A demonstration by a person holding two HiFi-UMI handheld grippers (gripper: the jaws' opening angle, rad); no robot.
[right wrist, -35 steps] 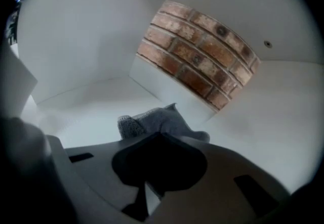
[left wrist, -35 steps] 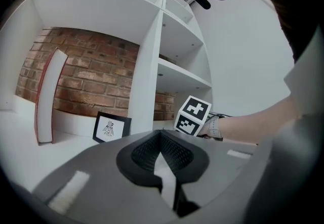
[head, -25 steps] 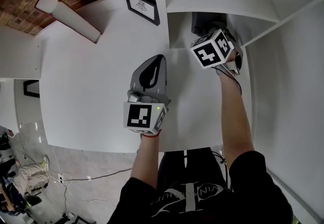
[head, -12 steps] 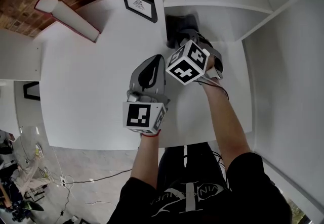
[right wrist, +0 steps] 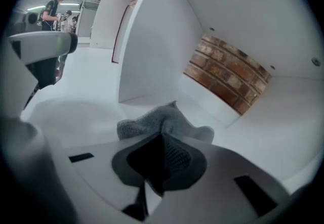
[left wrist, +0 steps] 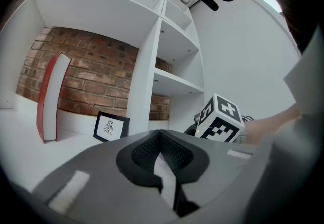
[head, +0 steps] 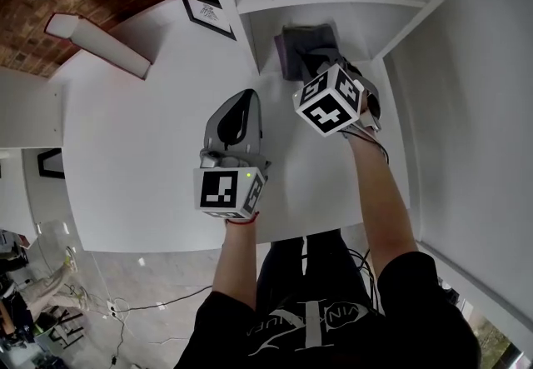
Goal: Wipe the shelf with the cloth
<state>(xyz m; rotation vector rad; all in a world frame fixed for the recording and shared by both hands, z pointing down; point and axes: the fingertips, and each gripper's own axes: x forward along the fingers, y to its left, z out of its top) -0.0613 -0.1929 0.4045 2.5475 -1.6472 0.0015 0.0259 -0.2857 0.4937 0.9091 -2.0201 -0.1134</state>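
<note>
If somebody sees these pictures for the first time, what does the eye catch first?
The right gripper, shut on a grey cloth, reaches into the white shelf compartment. To its left, the left gripper is shut and empty, and beyond it a small framed picture stands before the brick wall.

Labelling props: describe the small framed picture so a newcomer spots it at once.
In the white shelf unit backed by the brick wall, look at the wide left bay: the framed picture stands beside the upright divider. It is small and black-framed with a dark drawing on white, unlike the tall red-edged slab leaning further left.
</note>
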